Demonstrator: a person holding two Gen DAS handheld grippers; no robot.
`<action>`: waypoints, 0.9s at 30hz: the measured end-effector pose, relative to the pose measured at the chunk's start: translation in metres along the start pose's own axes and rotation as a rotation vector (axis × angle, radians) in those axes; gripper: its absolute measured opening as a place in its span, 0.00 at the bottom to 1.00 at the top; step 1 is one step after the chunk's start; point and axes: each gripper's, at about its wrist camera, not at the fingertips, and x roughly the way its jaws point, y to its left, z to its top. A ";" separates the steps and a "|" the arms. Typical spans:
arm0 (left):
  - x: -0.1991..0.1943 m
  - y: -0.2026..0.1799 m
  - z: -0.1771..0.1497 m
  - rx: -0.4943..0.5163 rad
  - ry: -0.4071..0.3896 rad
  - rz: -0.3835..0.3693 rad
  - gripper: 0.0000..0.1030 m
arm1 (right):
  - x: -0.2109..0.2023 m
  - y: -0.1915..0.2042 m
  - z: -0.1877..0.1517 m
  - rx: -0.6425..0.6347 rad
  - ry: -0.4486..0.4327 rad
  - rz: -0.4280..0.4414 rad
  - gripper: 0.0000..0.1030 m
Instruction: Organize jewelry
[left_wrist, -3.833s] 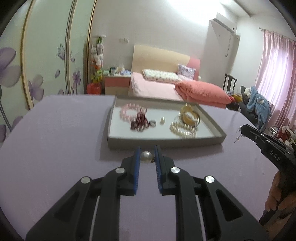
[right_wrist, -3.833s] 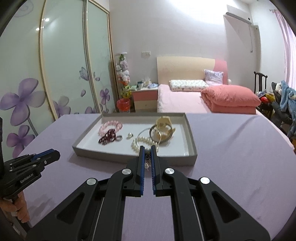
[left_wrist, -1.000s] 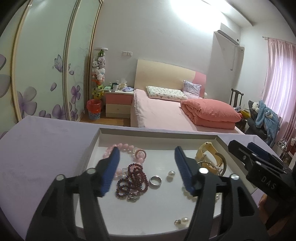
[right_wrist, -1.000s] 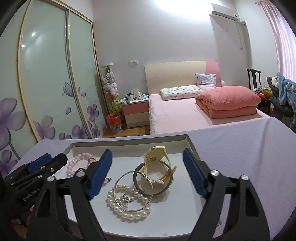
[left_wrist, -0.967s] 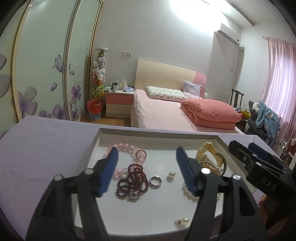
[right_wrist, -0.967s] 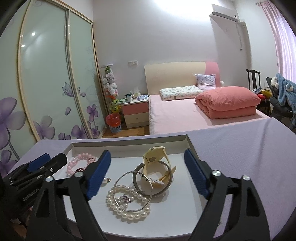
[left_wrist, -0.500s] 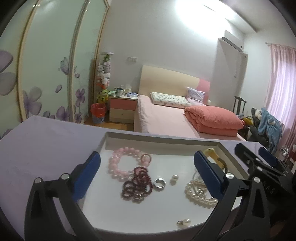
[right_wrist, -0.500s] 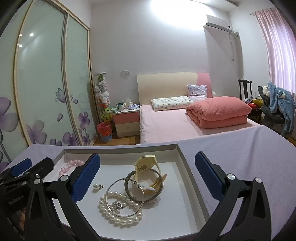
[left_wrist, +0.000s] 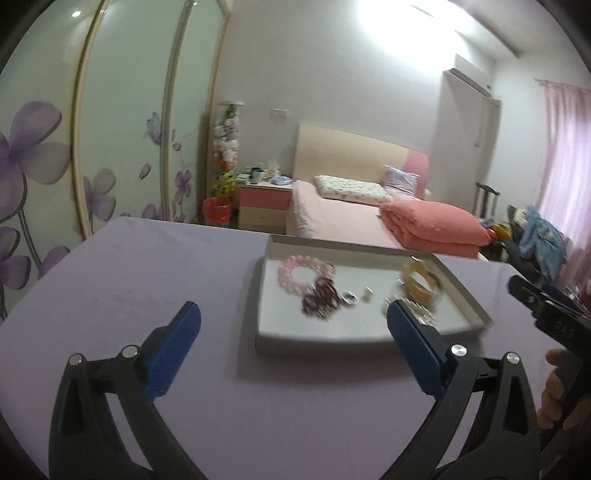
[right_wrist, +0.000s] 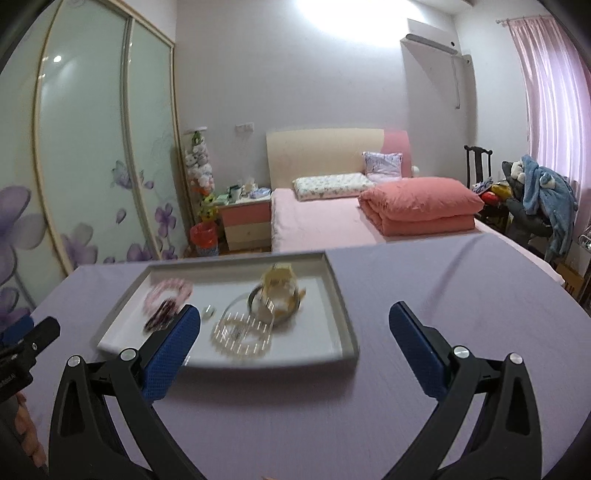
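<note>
One tray (left_wrist: 369, 334) holds two bead bracelets (left_wrist: 301, 277) and one ring (left_wrist: 350, 298); both grippers' (left_wrist: 291, 332) jaws gape wide, empty.

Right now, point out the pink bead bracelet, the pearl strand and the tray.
pink bead bracelet (left_wrist: 295, 277), left wrist view, on its near-left beads.
pearl strand (right_wrist: 242, 334), right wrist view, on the blurred loop's middle.
tray (right_wrist: 341, 314), right wrist view, on its right rim.
</note>
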 end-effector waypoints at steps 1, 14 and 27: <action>-0.012 -0.002 -0.004 0.012 -0.005 -0.009 0.96 | -0.008 0.002 -0.004 -0.003 0.009 0.005 0.98; -0.106 -0.002 -0.050 0.004 -0.102 -0.019 0.96 | -0.087 0.016 -0.052 -0.005 -0.039 0.091 0.98; -0.116 -0.014 -0.053 0.044 -0.092 -0.025 0.96 | -0.100 0.017 -0.062 -0.011 -0.039 0.112 0.98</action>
